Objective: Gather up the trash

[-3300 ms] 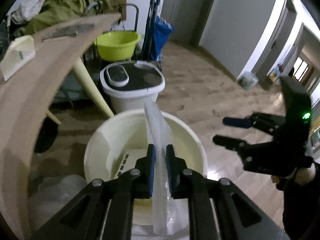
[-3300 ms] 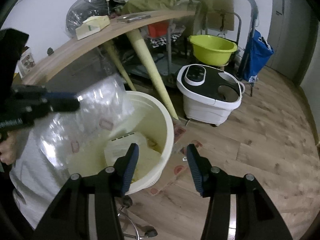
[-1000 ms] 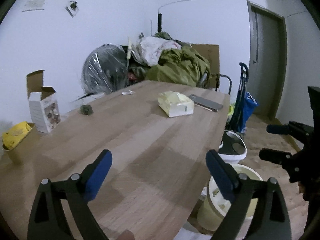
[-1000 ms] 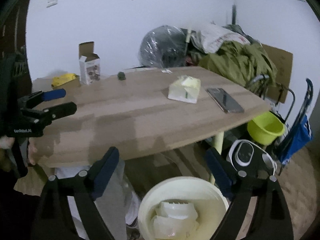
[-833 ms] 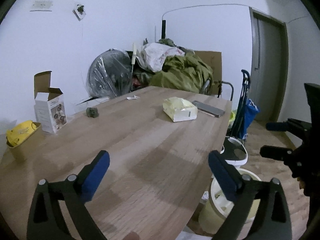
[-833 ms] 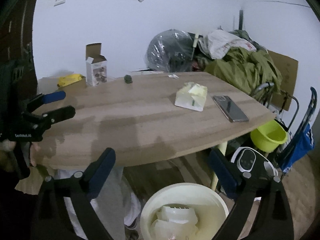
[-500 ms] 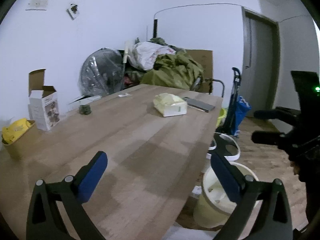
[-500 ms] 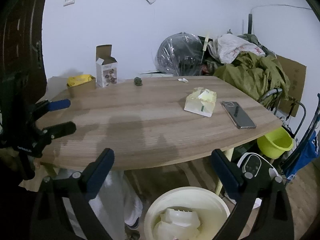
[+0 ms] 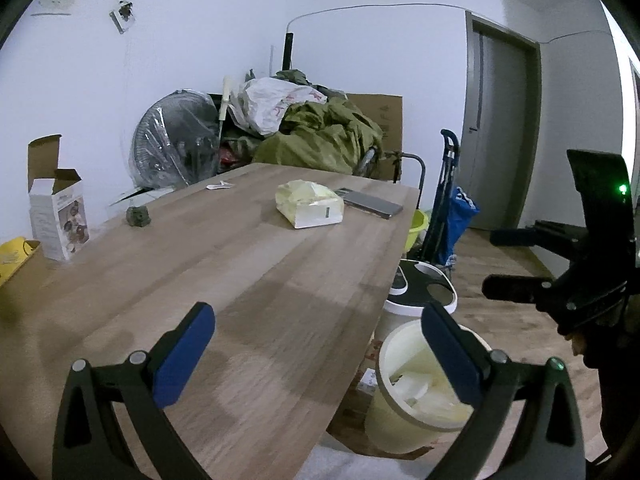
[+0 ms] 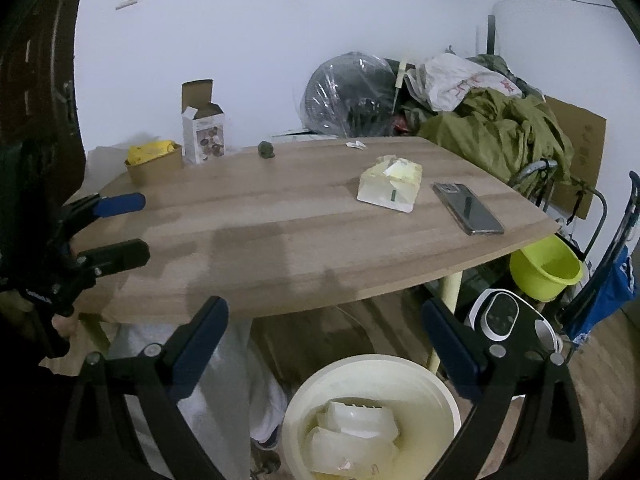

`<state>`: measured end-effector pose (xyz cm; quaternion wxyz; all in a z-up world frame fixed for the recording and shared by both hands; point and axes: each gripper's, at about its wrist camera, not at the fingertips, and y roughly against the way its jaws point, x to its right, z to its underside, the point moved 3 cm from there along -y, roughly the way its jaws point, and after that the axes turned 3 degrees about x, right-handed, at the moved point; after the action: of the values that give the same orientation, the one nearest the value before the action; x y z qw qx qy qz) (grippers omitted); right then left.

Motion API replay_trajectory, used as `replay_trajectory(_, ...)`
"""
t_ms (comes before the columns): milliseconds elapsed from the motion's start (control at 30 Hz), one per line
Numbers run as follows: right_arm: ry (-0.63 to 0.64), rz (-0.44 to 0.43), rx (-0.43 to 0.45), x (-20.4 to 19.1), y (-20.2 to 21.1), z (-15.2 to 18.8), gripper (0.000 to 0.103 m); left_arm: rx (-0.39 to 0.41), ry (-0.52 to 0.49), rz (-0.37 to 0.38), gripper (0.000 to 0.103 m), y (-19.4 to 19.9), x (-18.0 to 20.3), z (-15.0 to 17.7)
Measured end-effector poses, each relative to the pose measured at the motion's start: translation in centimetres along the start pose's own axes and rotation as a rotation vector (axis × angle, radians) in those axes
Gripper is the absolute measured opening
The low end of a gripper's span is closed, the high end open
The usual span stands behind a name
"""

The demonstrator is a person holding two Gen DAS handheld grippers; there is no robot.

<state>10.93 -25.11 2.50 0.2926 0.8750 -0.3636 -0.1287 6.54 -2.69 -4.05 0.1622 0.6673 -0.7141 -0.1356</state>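
Note:
My left gripper (image 9: 320,344) is open and empty above the near end of the wooden table (image 9: 224,280). My right gripper (image 10: 324,340) is open and empty, off the table's edge and above the cream trash bin (image 10: 436,392), which holds clear plastic packaging (image 10: 352,432). The bin also shows in the left wrist view (image 9: 396,412). On the table lie an open white carton (image 10: 202,130), a small dark green lump (image 10: 266,149), a tiny white scrap (image 10: 355,144) and a brown paper box with yellow contents (image 10: 154,160).
A pale yellow tissue pack (image 10: 390,188) and a phone (image 10: 468,208) lie on the table's right part. Beyond stand a wrapped fan (image 10: 348,96), a pile of green cloth (image 10: 496,132), a lime basin (image 10: 544,268), a white foot bath (image 10: 504,316) and a blue trolley (image 10: 612,280).
Earlier my left gripper held clear plastic over the bin; it now is open and empty. Both grippers rose above table height, and over the last second the views shifted slightly.

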Motion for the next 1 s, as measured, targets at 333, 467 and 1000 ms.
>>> replay_trajectory(333, -0.013, 0.017, 0.001, 0.15, 0.42, 0.29, 0.097, -0.008, -0.020, 0.028, 0.103, -0.30, 0.74, 0.16)
replay_trajectory(467, -0.014, 0.022, 0.003, 0.21, 0.47, 0.29, 0.097, -0.003, -0.021, 0.027, 0.103, -0.14, 0.79, 0.02)
replay_trajectory(1000, -0.012, 0.032, 0.006, 0.52, 0.74, 0.38, 0.097, 0.021, -0.028, 0.010, 0.103, 0.40, 0.83, -0.38)
